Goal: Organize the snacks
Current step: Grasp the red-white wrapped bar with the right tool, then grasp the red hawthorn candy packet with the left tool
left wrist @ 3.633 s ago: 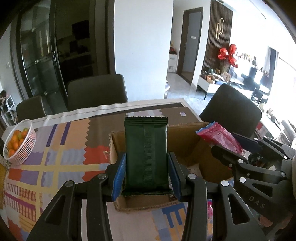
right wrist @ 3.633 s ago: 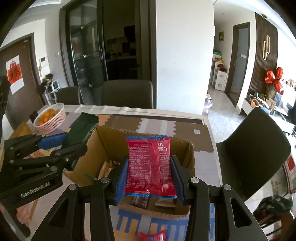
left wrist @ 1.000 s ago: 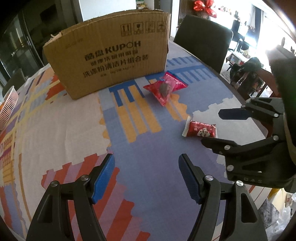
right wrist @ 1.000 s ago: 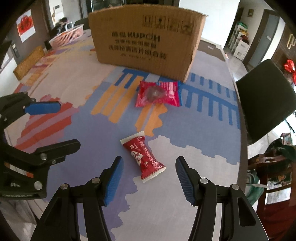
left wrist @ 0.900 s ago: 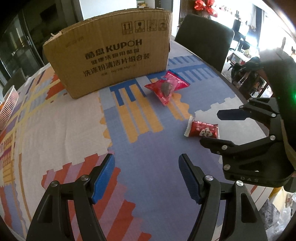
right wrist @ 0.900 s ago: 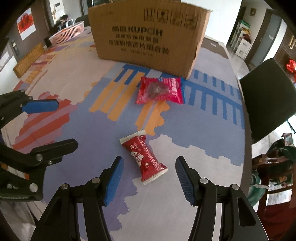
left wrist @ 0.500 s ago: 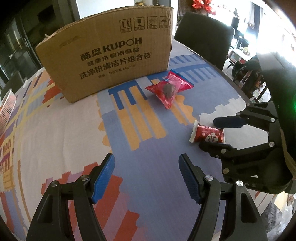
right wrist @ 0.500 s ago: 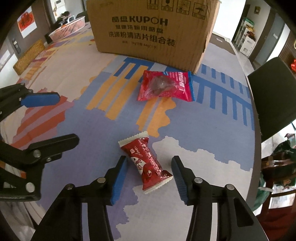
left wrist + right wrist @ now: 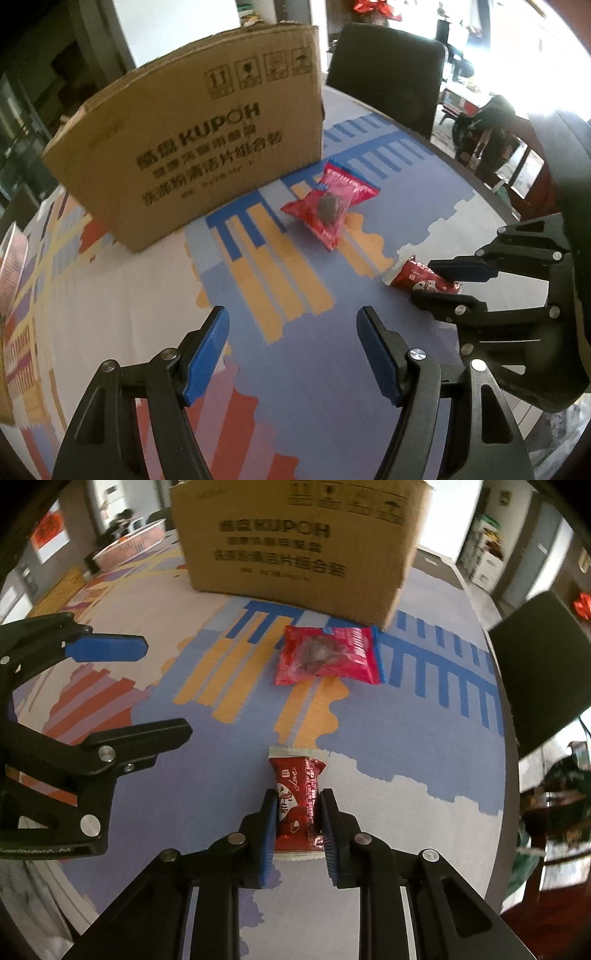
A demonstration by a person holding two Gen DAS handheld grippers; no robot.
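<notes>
Red snack packet [image 9: 297,805] between closed right claw [image 9: 297,825] pads.

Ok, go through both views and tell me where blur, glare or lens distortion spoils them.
Left wrist view: window glare blows out the upper right; the cardboard box bows from fisheye and its print is smeared. Right wrist view: box lettering blurred, room edges curved, but the small red snack between the right gripper pads is sharp.
</notes>
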